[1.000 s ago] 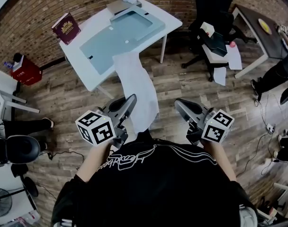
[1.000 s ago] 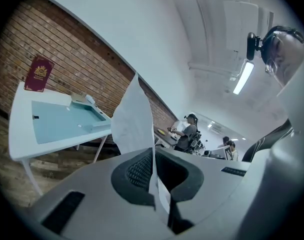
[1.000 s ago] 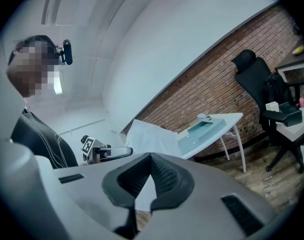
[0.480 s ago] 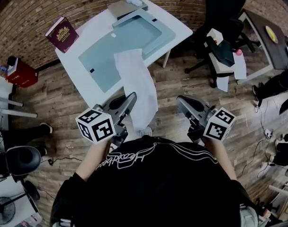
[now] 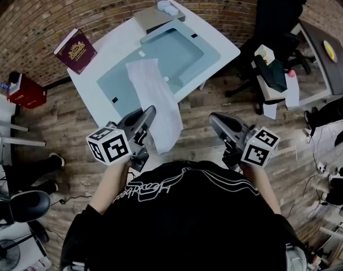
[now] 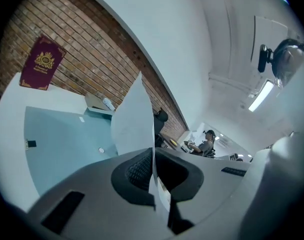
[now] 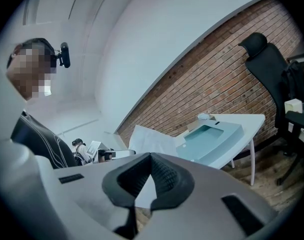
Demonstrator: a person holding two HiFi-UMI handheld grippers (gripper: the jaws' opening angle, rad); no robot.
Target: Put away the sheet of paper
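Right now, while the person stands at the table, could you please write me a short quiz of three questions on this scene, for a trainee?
1. True or false: the left gripper is shut on the sheet of paper.
2. Which thing lies at the left corner of the white table, near the brick wall? A) a dark red book B) a yellow plate C) a green cup
3. Fill in the gap: the jaws of the right gripper are together and hold ____.

Key: 1 true; 2 A; 3 nothing.
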